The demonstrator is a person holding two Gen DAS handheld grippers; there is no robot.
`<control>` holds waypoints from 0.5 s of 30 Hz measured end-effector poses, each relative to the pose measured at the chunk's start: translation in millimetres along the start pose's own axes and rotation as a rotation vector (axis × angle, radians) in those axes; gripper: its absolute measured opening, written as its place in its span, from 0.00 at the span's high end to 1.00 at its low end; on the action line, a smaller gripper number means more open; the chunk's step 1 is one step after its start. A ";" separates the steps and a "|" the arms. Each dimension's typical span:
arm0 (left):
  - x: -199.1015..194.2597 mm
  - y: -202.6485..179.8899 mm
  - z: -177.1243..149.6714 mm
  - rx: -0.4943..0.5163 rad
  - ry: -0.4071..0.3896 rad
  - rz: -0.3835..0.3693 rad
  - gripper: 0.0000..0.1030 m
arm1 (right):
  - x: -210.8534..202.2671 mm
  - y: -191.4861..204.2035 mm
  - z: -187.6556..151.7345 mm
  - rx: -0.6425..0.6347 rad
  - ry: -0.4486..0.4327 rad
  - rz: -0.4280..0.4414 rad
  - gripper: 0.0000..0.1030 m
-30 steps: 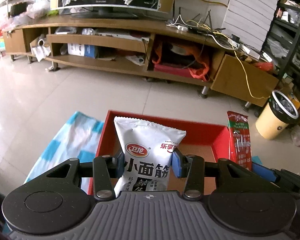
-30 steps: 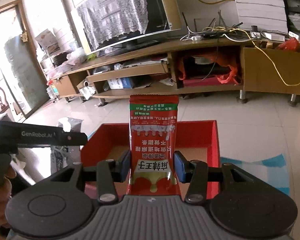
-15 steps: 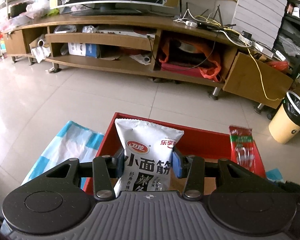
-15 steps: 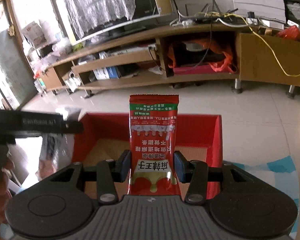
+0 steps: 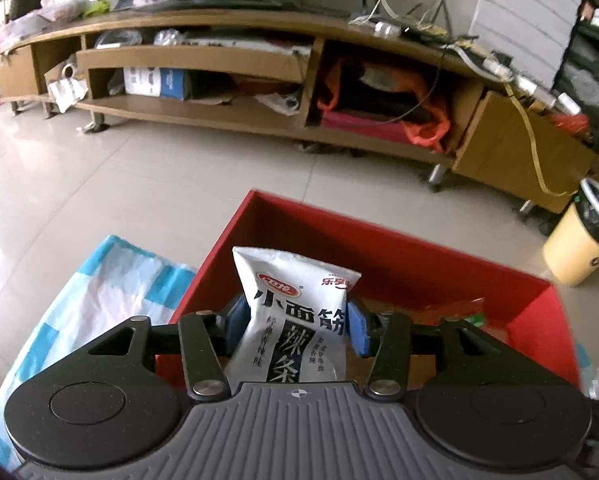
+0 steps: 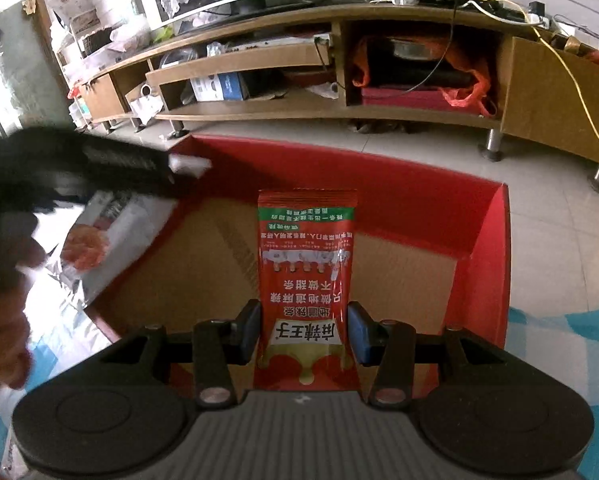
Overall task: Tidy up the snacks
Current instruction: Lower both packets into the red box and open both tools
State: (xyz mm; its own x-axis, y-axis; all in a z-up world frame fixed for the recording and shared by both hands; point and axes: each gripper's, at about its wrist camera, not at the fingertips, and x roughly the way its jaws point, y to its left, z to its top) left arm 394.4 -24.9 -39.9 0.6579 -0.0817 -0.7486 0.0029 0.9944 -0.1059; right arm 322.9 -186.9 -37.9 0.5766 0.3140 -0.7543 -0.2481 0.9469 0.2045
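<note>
A white snack packet (image 5: 295, 292) with black lettering stands, slightly tilted, between the blue pads of my left gripper (image 5: 297, 322), low inside the red box (image 5: 399, 252). The jaws are opening, and a thin gap shows at the right pad. My right gripper (image 6: 303, 330) is shut on a long red snack packet (image 6: 307, 260), held over the box's brown cardboard floor (image 6: 203, 264). That red packet's tip (image 5: 455, 308) shows at the right of the left wrist view. In the right wrist view, the left device's dark body (image 6: 99, 164) is blurred over the box's left side.
The red box sits on a blue-and-white checked cloth (image 5: 111, 280) over a pale tiled floor. A long wooden TV stand (image 5: 259, 120) with cluttered shelves runs behind. A yellow bin (image 5: 579, 248) stands at far right. A hand (image 6: 3, 340) shows at the left edge.
Both grippers have sunk toward the red box with their packets, which now sit lower inside it. The left jaws have widened a little around the white packet.
</note>
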 end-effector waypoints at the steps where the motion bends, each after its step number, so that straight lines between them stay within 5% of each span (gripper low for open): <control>1: 5.6 1.5 -0.5 0.000 0.006 -0.003 0.38 | 0.2 -0.5 0.0 -0.002 0.008 0.003 0.56; 4: 8.1 0.4 2.4 0.027 -0.026 -0.024 0.28 | 1.6 -0.1 -0.8 -0.015 0.018 0.011 0.56; 15: -1.7 -20.1 -28.5 0.256 0.026 0.070 0.27 | -0.6 1.3 -3.4 -0.032 0.087 0.032 0.55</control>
State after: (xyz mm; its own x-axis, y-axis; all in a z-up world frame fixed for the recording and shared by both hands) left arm 371.7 -46.7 -55.2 0.6434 -0.0103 -0.7655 0.1505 0.9821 0.1133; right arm 319.6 -186.0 -39.3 0.4983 0.3352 -0.7996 -0.2906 0.9335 0.2102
